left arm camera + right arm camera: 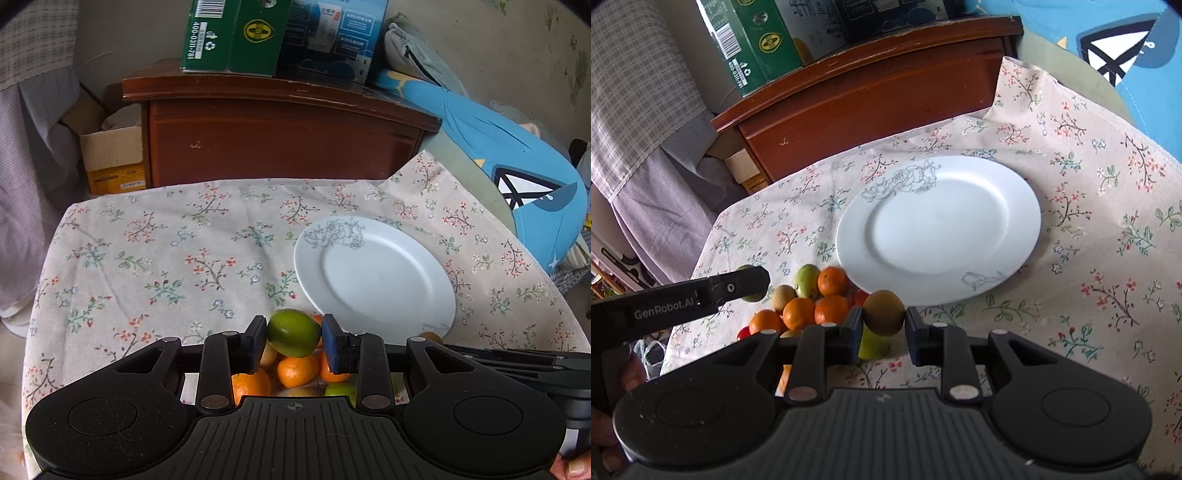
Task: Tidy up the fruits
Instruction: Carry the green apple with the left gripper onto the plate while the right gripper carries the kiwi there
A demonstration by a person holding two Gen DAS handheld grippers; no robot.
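My left gripper point(294, 338) is shut on a green lime point(293, 332) and holds it above a pile of oranges point(297, 370) and green fruit. My right gripper point(883, 325) is shut on a brown kiwi point(883, 312), just in front of the white plate point(938, 225). The plate has no fruit on it and lies on the floral tablecloth point(1089, 240); it also shows in the left wrist view point(373, 277). The fruit pile point(812, 299) sits left of the plate's near edge. The left gripper point(753, 282) shows from the side, over the pile's left end.
A dark wooden cabinet point(280, 136) stands behind the table with a green carton point(232, 33) on top. A cardboard box point(110, 155) sits at its left. A blue cushion point(517, 173) lies at the right. The cloth point(155, 258) is bare left of the plate.
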